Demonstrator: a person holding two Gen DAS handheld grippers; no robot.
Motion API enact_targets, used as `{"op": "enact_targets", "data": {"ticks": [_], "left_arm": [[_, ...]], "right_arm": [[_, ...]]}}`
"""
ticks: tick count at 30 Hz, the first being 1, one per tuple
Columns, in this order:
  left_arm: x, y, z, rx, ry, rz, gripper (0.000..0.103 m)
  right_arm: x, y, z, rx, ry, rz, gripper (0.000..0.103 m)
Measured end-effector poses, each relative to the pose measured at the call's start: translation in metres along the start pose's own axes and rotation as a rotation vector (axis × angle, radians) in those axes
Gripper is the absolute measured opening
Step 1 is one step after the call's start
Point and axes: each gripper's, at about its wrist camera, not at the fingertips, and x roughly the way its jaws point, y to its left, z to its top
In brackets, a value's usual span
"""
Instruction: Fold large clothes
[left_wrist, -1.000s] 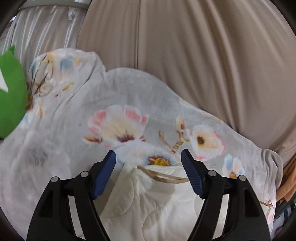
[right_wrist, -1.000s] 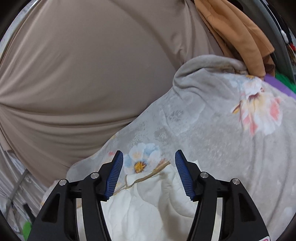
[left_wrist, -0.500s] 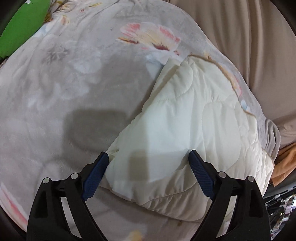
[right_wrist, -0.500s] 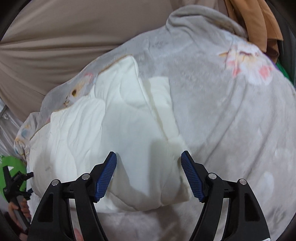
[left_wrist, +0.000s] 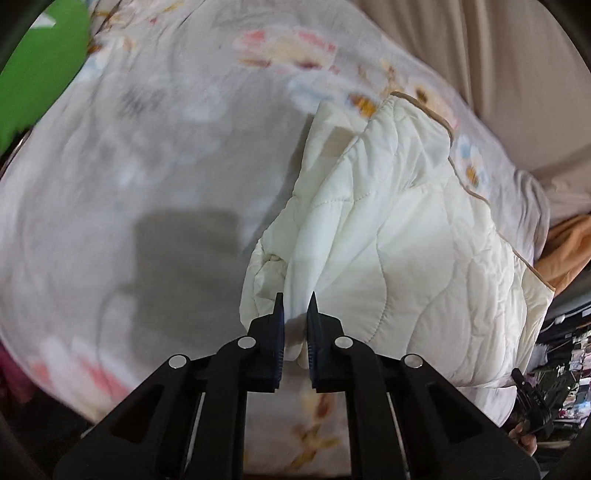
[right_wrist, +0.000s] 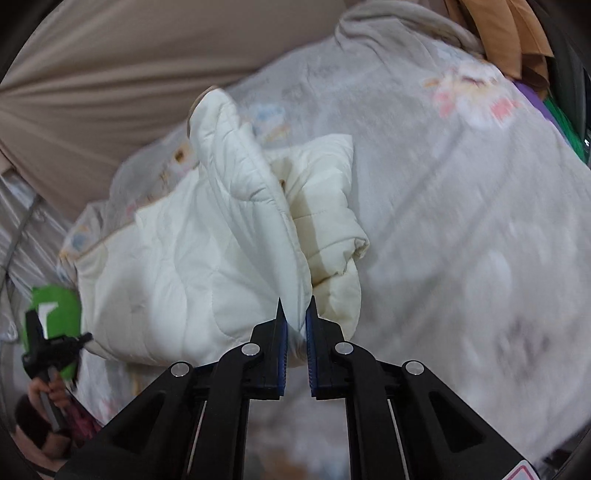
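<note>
The left gripper (left_wrist: 295, 295) is pinching the near corner of the cream quilted padded garment (left_wrist: 399, 236), lying on the grey floral fleece blanket (left_wrist: 147, 147) (its far parts blurred); the right gripper (right_wrist: 295, 301) is closing, its jaws already clamping another bunched cream edge.

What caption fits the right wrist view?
Right hand-held gripper closing on an edge of the cream quilted garment, which lies on a grey floral blanket.

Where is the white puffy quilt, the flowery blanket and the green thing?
white quilted piece (left_wrist: 417, 236), left wrist view, middle of its stitched top.
flowery grey blanket (right_wrist: 461, 206), right wrist view, bare grey stretch beside the quilt.
green thing (left_wrist: 40, 70), left wrist view, its flat green face; what it is I cannot tell.
</note>
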Motion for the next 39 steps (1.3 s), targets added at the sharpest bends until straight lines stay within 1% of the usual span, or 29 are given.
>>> {"op": "enact_targets", "data": {"ticks": [2, 3, 4, 5, 6, 7, 8, 9, 10, 12, 13, 15, 17, 18, 19, 20, 21, 22, 25, 26, 27, 28, 30, 33, 34, 35, 36, 38, 39], "left_arm": [[0.006, 0.007, -0.02, -0.001, 0.041, 0.03, 0.01], [0.007, 0.009, -0.027, -0.009, 0.044, 0.039, 0.012], [0.005, 0.011, -0.03, -0.027, 0.021, 0.039, 0.016], [0.0, 0.011, -0.029, -0.049, -0.016, 0.035, 0.019], [-0.008, 0.01, -0.026, -0.066, -0.056, 0.037, 0.021], [-0.017, 0.007, -0.02, -0.079, -0.101, 0.03, 0.025], [-0.028, 0.0, -0.011, -0.074, -0.155, 0.002, 0.029], [-0.034, -0.006, 0.0, -0.059, -0.199, -0.015, 0.044], [-0.041, -0.017, 0.014, -0.036, -0.242, -0.018, 0.056], [-0.04, -0.03, 0.032, -0.01, -0.281, -0.041, 0.064], [-0.032, -0.038, 0.044, 0.004, -0.277, -0.061, 0.069], [-0.006, -0.05, 0.069, 0.015, -0.239, -0.084, 0.074], [0.028, -0.055, 0.085, -0.007, -0.192, -0.08, 0.074], [0.033, -0.054, 0.085, -0.022, -0.18, -0.069, 0.068], [0.042, -0.054, 0.089, -0.044, -0.171, -0.084, 0.053], [0.045, -0.055, 0.087, -0.051, -0.169, -0.106, 0.043], [0.044, -0.057, 0.09, -0.054, -0.172, -0.125, 0.022], [0.04, -0.059, 0.092, -0.051, -0.192, -0.145, 0.012], [0.007, -0.07, 0.103, -0.023, -0.309, -0.186, 0.01], [-0.005, -0.076, 0.111, -0.004, -0.351, -0.19, 0.01], [-0.009, -0.081, 0.116, 0.014, -0.369, -0.187, 0.01], [-0.008, -0.086, 0.122, 0.029, -0.375, -0.181, 0.01], [0.01, -0.097, 0.134, 0.067, -0.361, -0.127, 0.01], [0.074, -0.104, 0.14, 0.115, -0.272, 0.013, 0.01], [0.088, -0.101, 0.14, 0.122, -0.252, 0.05, 0.012], [0.107, -0.099, 0.136, 0.126, -0.231, 0.076, 0.012], [0.114, -0.097, 0.134, 0.131, -0.228, 0.087, 0.014], [0.118, -0.098, 0.132, 0.149, -0.251, 0.124, 0.018], [0.117, -0.098, 0.133, 0.15, -0.252, 0.132, 0.021]], "right_arm": [[0.004, -0.013, -0.024, 0.015, 0.048, -0.027, 0.009], [0.008, -0.017, -0.032, 0.006, 0.071, -0.052, 0.011], [0.01, -0.017, -0.035, -0.001, 0.082, -0.071, 0.015], [0.009, -0.015, -0.034, -0.006, 0.074, -0.082, 0.019], [0.003, -0.009, -0.028, -0.012, 0.033, -0.094, 0.022], [-0.004, -0.004, -0.021, -0.018, -0.014, -0.092, 0.029], [-0.013, 0.002, -0.011, -0.028, -0.074, -0.076, 0.038], [-0.02, 0.008, -0.001, -0.037, -0.133, -0.063, 0.057], [-0.026, 0.015, 0.012, -0.05, -0.193, -0.058, 0.067], [-0.022, 0.023, 0.035, -0.068, -0.239, -0.056, 0.067], [-0.016, 0.024, 0.048, -0.064, -0.248, -0.051, 0.069], [0.005, 0.027, 0.069, -0.048, -0.244, -0.062, 0.071], [0.032, 0.026, 0.084, -0.024, -0.216, -0.079, 0.071], [0.04, 0.027, 0.086, -0.01, -0.2, -0.077, 0.067], [0.049, 0.028, 0.09, 0.001, -0.173, -0.035, 0.035], [0.054, 0.034, 0.092, 0.001, -0.152, -0.011, 0.014], [0.054, 0.039, 0.095, -0.006, -0.153, 0.007, 0.01], [0.042, 0.048, 0.099, -0.024, -0.216, 0.041, 0.01], [0.005, 0.064, 0.112, -0.059, -0.361, 0.106, 0.008], [-0.002, 0.066, 0.117, -0.063, -0.397, 0.112, 0.008], [-0.005, 0.066, 0.123, -0.063, -0.42, 0.11, 0.008], [-0.001, 0.065, 0.13, -0.062, -0.423, 0.101, 0.008], [0.022, 0.059, 0.137, -0.057, -0.382, 0.054, 0.008], [0.088, 0.04, 0.141, -0.037, -0.226, -0.056, 0.008], [0.11, 0.034, 0.14, -0.031, -0.161, -0.083, 0.009], [0.124, 0.031, 0.137, -0.035, -0.132, -0.102, 0.01], [0.128, 0.031, 0.136, -0.044, -0.128, -0.116, 0.013], [0.124, 0.033, 0.138, -0.045, -0.129, -0.143, 0.017], [0.117, 0.034, 0.139, -0.035, -0.151, -0.154, 0.021]]}}
